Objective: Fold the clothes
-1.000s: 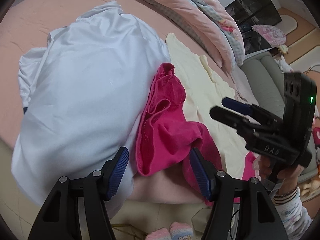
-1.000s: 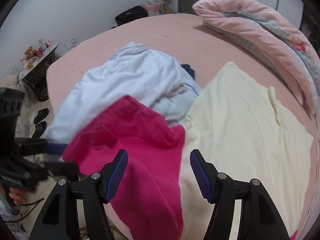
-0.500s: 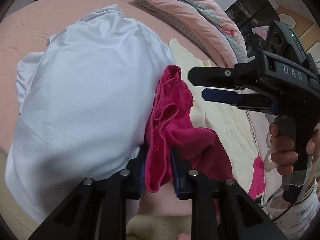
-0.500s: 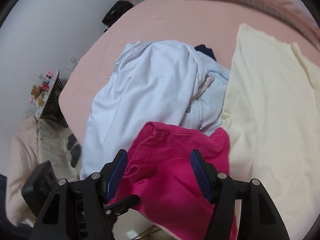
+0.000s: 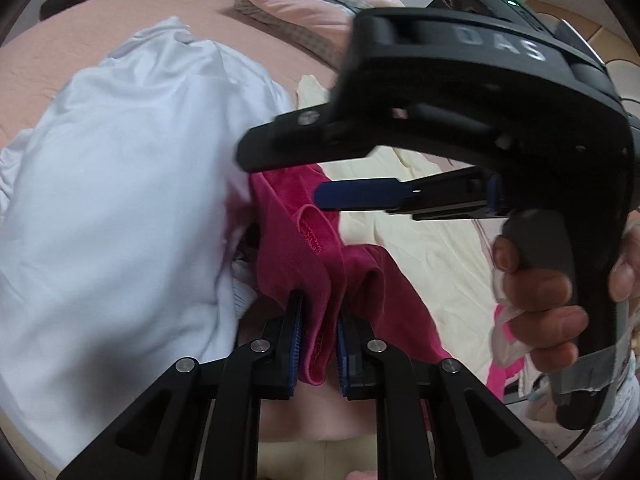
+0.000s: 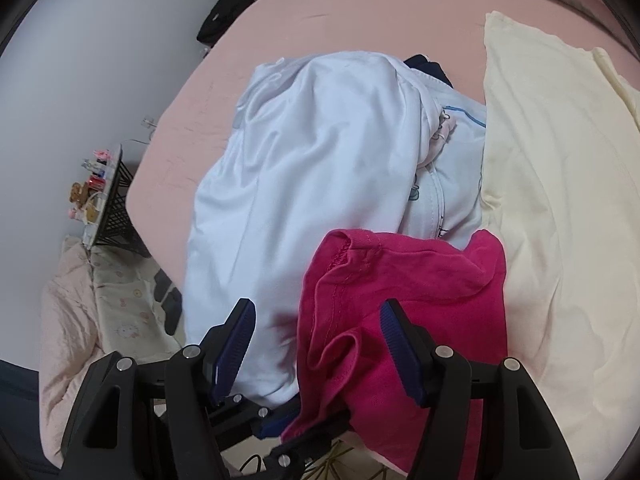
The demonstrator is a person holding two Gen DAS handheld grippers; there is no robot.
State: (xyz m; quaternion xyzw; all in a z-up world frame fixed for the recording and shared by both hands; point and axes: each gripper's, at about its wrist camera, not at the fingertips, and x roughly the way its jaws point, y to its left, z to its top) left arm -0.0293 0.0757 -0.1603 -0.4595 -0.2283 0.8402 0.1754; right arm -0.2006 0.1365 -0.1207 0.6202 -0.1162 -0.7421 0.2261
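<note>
Left black plastic two-finger gripper (image 5: 318, 344): angular arms, silver screw heads at pivots, ribbed blue pads (image 5: 295, 350) on inner finger faces. Right black plastic two-finger gripper (image 6: 318, 344): same build; body lettered "DAS", small green light, grey tape wrapped round handle. Hand (image 5: 560, 300) on handle; white patterned sleeve cuff (image 5: 616, 428).

Navy garment (image 6: 430, 67) mostly under white clothes (image 6: 320, 168)

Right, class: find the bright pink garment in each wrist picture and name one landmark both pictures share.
Left wrist: pink garment at lower centre, its edge pinched in the left gripper.
Right wrist: lower centre-right, under the open right gripper.
Shared landmark: the white garment lying left of it.
</note>
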